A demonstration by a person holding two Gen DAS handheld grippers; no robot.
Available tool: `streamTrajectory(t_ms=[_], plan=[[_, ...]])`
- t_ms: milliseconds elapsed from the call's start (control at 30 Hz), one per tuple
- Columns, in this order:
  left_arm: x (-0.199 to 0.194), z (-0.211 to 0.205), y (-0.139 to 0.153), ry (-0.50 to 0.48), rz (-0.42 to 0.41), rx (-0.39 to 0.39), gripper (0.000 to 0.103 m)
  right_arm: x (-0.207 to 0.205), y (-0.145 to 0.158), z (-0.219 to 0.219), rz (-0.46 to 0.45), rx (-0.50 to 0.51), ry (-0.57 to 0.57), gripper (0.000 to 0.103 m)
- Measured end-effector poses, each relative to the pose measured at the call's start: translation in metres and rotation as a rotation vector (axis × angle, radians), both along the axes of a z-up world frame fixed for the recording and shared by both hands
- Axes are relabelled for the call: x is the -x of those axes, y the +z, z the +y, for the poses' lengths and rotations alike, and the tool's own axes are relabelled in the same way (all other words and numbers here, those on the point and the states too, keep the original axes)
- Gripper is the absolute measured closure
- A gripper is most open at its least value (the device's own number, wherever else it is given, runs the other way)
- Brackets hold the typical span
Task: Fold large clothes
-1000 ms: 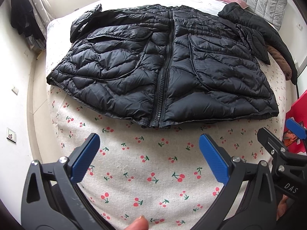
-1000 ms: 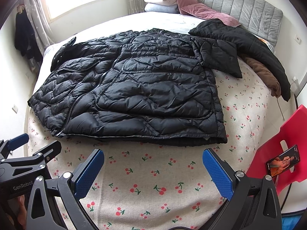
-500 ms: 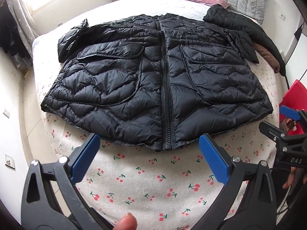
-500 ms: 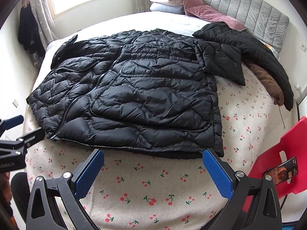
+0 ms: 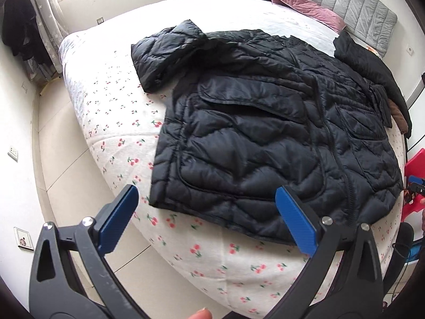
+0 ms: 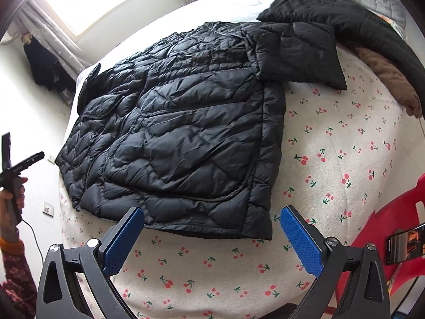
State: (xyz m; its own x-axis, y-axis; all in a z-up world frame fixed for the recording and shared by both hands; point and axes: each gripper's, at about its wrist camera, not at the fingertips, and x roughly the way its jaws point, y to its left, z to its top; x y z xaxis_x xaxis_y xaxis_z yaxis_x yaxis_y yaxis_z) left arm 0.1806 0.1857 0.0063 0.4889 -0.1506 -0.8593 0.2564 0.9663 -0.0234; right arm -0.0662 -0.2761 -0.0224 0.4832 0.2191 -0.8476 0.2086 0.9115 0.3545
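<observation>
A large black quilted puffer jacket lies spread flat, front up and zipped, on a bed with a cherry-print sheet. It also shows in the right wrist view. My left gripper is open and empty, hovering over the jacket's near left hem corner. My right gripper is open and empty, just in front of the near right hem corner. The jacket's left sleeve lies out to the far left; the right sleeve is folded near the shoulder.
A second black coat and a brown garment lie at the bed's far right. Pillows and a pink blanket are by the grey headboard. A red chair holding a phone stands at the right. Tiled floor lies left of the bed.
Both grippers have moved apart and closer to the bed: the left swung toward the jacket's left hem corner, the right toward its right hem corner. Both stayed open.
</observation>
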Motion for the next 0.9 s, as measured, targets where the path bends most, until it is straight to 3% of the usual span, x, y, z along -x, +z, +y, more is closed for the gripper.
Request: streamTrajectory(t_ms=[100,233,300,367,400,467,500,533,600,800,900], plan=[[-0.033,0.027,-0.018,0.031,0.036,0.073,0.001,-0.004,-0.008,-0.023,0.012,-0.06,-0.044,0.0],[-0.057,0.041,-0.057,0.045,0.184,0.231,0.021,-0.011,-0.022,-0.053,-0.01,-0.189,-0.112,0.0],[-0.055,0.037,-0.073,0.044,0.222,0.268,0.026,-0.015,-0.033,-0.061,-0.008,-0.264,-0.136,0.001],[-0.048,0.031,-0.076,0.035,0.196,0.264,0.027,-0.021,-0.048,-0.066,0.006,-0.324,-0.145,0.004],[-0.043,0.027,-0.076,0.02,0.188,0.269,0.029,-0.023,-0.056,-0.065,0.019,-0.351,-0.147,0.011],[-0.033,0.021,-0.074,-0.014,0.21,0.319,0.067,-0.029,-0.07,-0.058,0.039,-0.405,-0.124,0.03],[-0.032,0.019,-0.073,-0.021,0.231,0.346,0.074,-0.031,-0.071,-0.053,0.037,-0.412,-0.108,0.046],[-0.026,0.015,-0.071,-0.024,0.239,0.355,0.081,-0.033,-0.071,-0.048,0.034,-0.406,-0.09,0.077],[-0.016,0.006,-0.065,-0.036,0.234,0.339,0.084,-0.032,-0.063,-0.043,0.01,-0.385,-0.08,0.09],[0.031,-0.015,-0.03,-0.11,0.238,0.401,0.087,-0.02,0.002,-0.066,-0.087,-0.188,-0.116,0.094],[0.064,-0.037,-0.021,-0.203,0.255,0.356,0.087,-0.015,0.02,-0.076,-0.06,-0.064,-0.122,0.094]])
